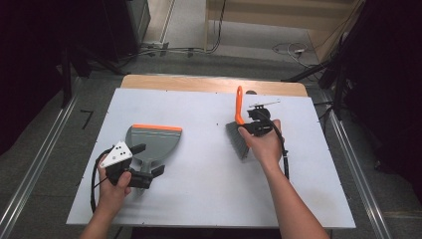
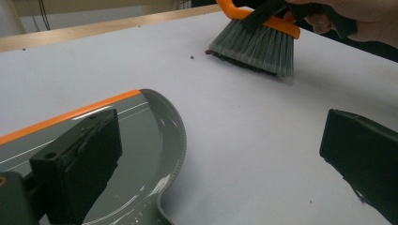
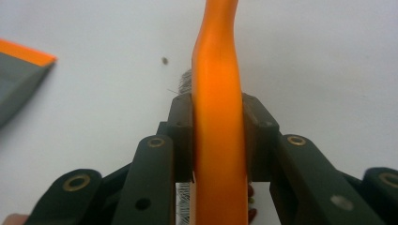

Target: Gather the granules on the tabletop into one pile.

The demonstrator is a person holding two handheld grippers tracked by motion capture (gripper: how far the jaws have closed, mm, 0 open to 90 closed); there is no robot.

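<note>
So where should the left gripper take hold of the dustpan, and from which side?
By the dustpan's short handle, from the person's near side: it points toward the left gripper, whose open jaws already straddle it, leaving the orange lip clear.

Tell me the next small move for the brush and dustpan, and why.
Probably sweep the brush toward the dustpan. The right gripper is clamped on its orange handle, bristles on the table, a loose crumb lies beside them, and the left gripper stands open around the dustpan's handle.
</note>
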